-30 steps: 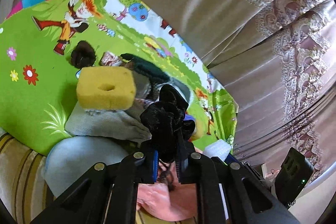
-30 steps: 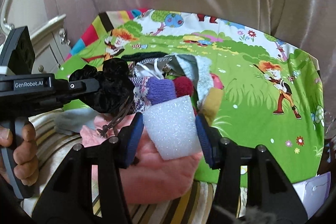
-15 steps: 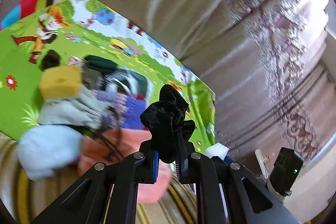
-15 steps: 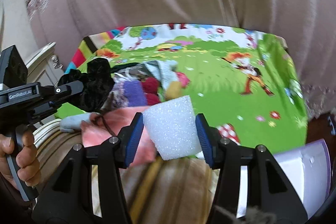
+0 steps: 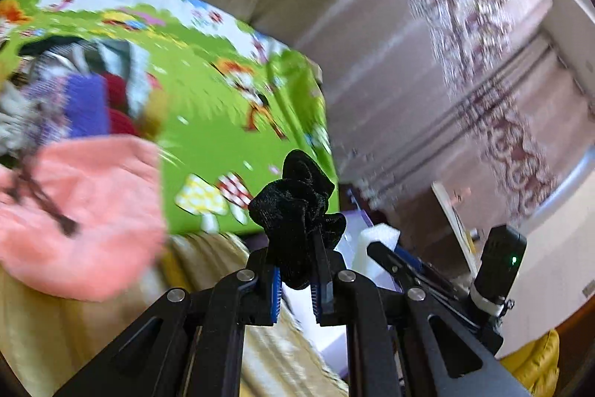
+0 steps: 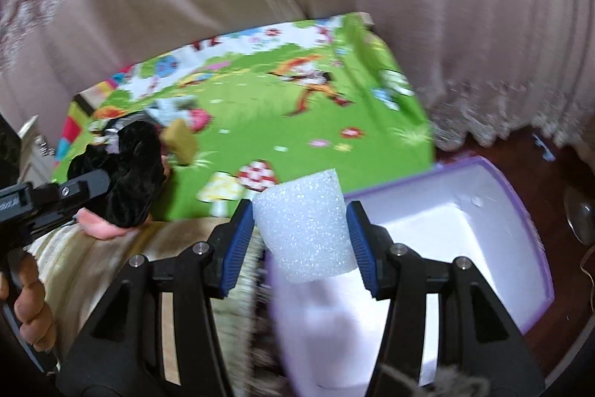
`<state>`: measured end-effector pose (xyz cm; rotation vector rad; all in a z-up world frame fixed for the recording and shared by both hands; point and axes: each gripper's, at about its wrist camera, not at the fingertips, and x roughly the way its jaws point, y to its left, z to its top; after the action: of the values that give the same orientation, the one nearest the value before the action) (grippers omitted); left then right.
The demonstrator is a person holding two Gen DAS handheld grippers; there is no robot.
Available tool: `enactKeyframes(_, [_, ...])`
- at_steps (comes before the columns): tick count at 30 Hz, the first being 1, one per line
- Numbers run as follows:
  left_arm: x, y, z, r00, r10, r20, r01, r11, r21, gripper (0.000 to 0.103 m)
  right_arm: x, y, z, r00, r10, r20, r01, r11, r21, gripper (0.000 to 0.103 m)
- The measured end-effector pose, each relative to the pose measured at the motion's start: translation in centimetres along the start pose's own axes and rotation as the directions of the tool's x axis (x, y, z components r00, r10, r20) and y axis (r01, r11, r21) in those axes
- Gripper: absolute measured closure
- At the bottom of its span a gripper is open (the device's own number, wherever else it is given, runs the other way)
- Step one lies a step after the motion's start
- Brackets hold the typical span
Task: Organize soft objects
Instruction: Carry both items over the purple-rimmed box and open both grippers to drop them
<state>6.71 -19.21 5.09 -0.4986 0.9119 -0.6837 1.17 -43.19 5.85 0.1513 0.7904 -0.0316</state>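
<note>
Two handheld black two-finger grippers are in view, each carrying one item. The left gripper [image 5: 295, 289] is clamped tight on one crumpled black velvet scrunchie [image 5: 297, 211], which stands up out of the blue pads. The right gripper [image 6: 303, 240] grips one white foam block [image 6: 305, 226] of tapered shape, pressed between both blue pads.

One container is present: a white box with purple rim [image 6: 513, 196], open at the top, standing on the dark floor beside the striped beige cushion [image 6: 111, 248]. Its interior shows only bare white surface; the near corner is blurred. The foam block is held above the box's near left edge, not inside it.

On the green cartoon-print play mat [image 6: 260, 114] one heap of soft goods [image 5: 93, 92] remains; blur prevents a piece count. One pink fluffy cloth [image 5: 85, 211] lies at the mat's near edge, and one yellow sponge [image 6: 182, 140] is among the pile. One bare hand [image 6: 29, 304] grips the left tool's handle.

Against the frames of a second ago, both grippers have swung away from the heap toward the box, which was then barely visible at the right view's corner. Both grasps are unchanged.
</note>
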Motion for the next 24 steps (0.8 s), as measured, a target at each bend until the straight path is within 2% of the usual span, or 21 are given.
enactKeyframes(4, [3.4, -2.8, -1.3, 0.996, 0.001, -0.085, 0.004, 0.998, 0.057, 0.090, -0.6, -2.9, -1.0, 0.999, -0.045, -0.011, 0.045, 0.998, 0.035, 0.047])
enactKeyframes(10, [6.7, -5.7, -2.8, 0.986, 0.015, -0.169, 0.008, 0.991, 0.132, 0.090, -1.1, -5.2, -1.9, 0.994, -0.108, -0.022, 0.109, 0.991, 0.080, 0.045])
enactKeyframes(13, [8.2, -6.5, -3.3, 0.976, 0.030, -0.218, 0.004, 0.988, 0.151, 0.083, -1.2, -6.0, -2.1, 0.991, -0.133, -0.023, 0.135, 0.986, 0.100, 0.036])
enactKeyframes(15, [8.8, -6.8, -3.6, 0.969, 0.040, -0.242, -0.001, 0.987, 0.158, 0.065, -1.4, -6.7, -2.2, 0.989, -0.146, -0.018, 0.147, 0.982, 0.120, 0.026])
enactKeyframes(18, [8.7, -6.7, -3.7, 0.969, 0.051, -0.242, -0.013, 0.988, 0.154, 0.047, -1.7, -7.3, -2.4, 0.988, -0.156, -0.007, 0.156, 0.977, 0.146, 0.020])
enactKeyframes(21, [8.1, -6.5, -3.3, 0.975, 0.082, -0.205, -0.049, 0.986, 0.159, 0.047, -1.6, -7.4, -2.4, 0.988, -0.156, -0.011, 0.156, 0.976, 0.153, 0.019])
enactKeyframes(24, [6.7, -6.1, -2.7, 0.986, 0.125, -0.113, -0.102, 0.977, 0.186, 0.047, -1.3, -6.9, -2.3, 0.989, -0.148, -0.016, 0.148, 0.978, 0.149, 0.019])
